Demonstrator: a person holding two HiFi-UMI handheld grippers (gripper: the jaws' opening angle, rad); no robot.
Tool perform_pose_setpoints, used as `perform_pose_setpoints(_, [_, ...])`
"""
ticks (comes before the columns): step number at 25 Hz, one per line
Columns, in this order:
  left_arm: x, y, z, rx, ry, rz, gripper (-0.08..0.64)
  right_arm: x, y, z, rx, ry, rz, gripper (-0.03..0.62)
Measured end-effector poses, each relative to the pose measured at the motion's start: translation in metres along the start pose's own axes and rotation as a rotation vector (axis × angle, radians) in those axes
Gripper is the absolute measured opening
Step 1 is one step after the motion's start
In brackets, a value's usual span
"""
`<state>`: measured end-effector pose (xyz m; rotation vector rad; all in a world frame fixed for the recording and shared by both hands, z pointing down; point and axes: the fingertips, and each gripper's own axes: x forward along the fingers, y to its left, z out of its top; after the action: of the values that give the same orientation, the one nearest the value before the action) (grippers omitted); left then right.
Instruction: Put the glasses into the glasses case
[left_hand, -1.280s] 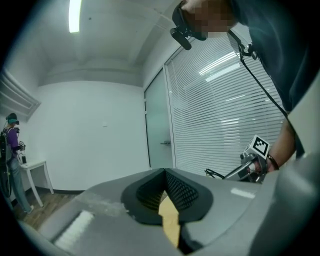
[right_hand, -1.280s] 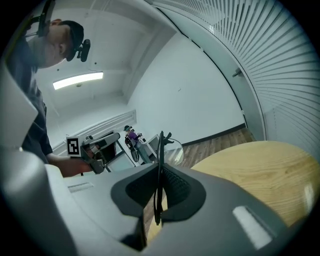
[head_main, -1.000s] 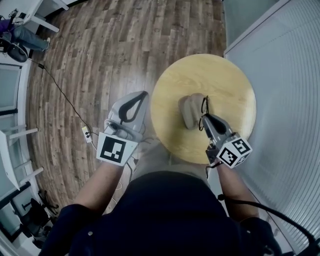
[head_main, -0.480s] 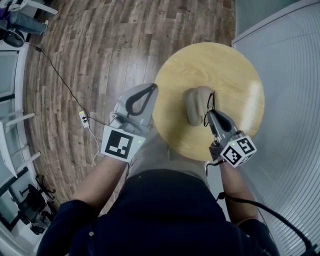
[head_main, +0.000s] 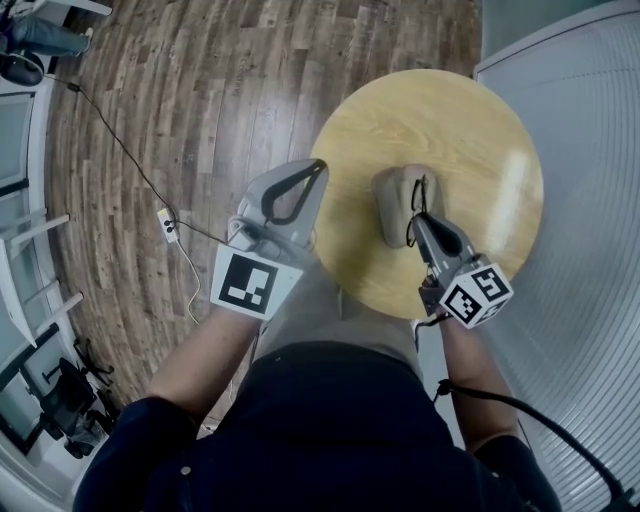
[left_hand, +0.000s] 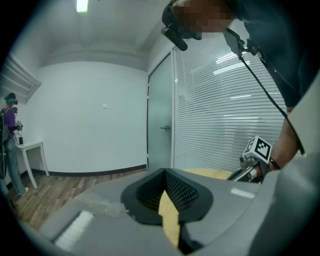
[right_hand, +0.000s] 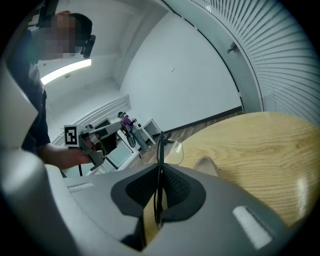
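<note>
A tan glasses case (head_main: 397, 203) lies near the middle of the round wooden table (head_main: 470, 120). My right gripper (head_main: 420, 220) hovers at its right side, shut on the black-framed glasses (head_main: 413, 203), which hang over the case. In the right gripper view the thin black frame (right_hand: 160, 150) stands upright between the jaws of the right gripper (right_hand: 159, 195), a clear lens (right_hand: 174, 150) beyond it, and the case (right_hand: 206, 164) lies just past that. My left gripper (head_main: 316, 168) is off the table's left edge, above the floor, shut and empty. The left gripper (left_hand: 167, 200) shows only table between its tips.
A slatted blind wall (head_main: 590, 200) runs close along the table's right side. On the wooden floor to the left lie a black cable and a small white power strip (head_main: 168, 225). White desks and a standing person (left_hand: 9, 130) are far off at the left.
Both grippers have sunk lower, the right one bringing the glasses down closer over the case. The left one stays beside the table's left edge.
</note>
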<state>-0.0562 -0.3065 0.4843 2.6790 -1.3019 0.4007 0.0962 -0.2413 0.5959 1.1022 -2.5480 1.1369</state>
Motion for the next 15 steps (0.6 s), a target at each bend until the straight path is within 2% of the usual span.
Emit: perform_pose_setpoints(15, [0.009,0.006,-0.034,-0.040,0.043,-0.002,0.000,0.027,-0.025,-0.030,0.028,0.074,-0.008,0.029])
